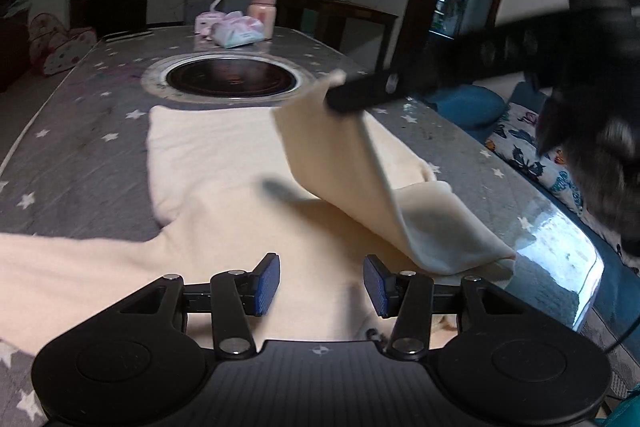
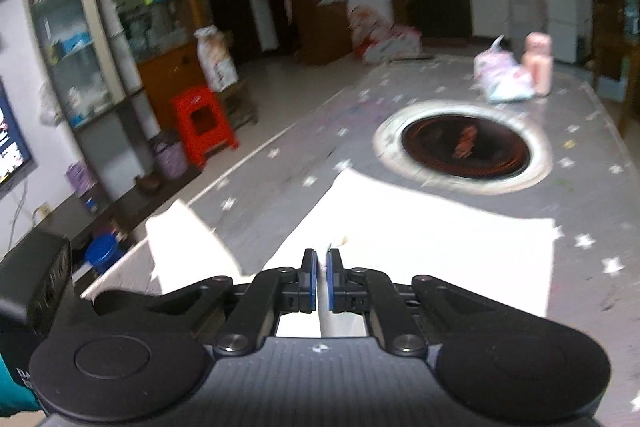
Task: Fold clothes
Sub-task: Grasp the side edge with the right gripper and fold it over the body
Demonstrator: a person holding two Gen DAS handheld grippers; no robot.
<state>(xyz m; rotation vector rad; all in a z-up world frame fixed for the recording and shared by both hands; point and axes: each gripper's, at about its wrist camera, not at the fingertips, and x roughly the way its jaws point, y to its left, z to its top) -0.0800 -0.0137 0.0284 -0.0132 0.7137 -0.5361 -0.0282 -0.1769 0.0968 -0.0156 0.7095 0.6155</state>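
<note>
Clamped shut on a sleeve end of the cream garment (image 1: 208,155) with the right gripper (image 1: 338,99), the cloth pinched thin between the pads and lifted clear of the table (image 1: 80,147) (probably to carry the sleeve in over the body for a fold). Hung as a slack sheet from that grip down to the shoulder. Otherwise lay spread flat on the table, far edge just short of the round burner (image 1: 232,77), other sleeve trailing off to the left. Held the left gripper (image 1: 322,283) half open, low above the near part of the garment, nothing between its pads; likely kept ready to pin or pick the cloth. Left ample bare room to the left; less at the right, with the table edge (image 1: 560,227) close beside the raised fold. Stood well apart at the far end: pink bottle (image 1: 262,13) and tissue pack (image 1: 236,31).
</note>
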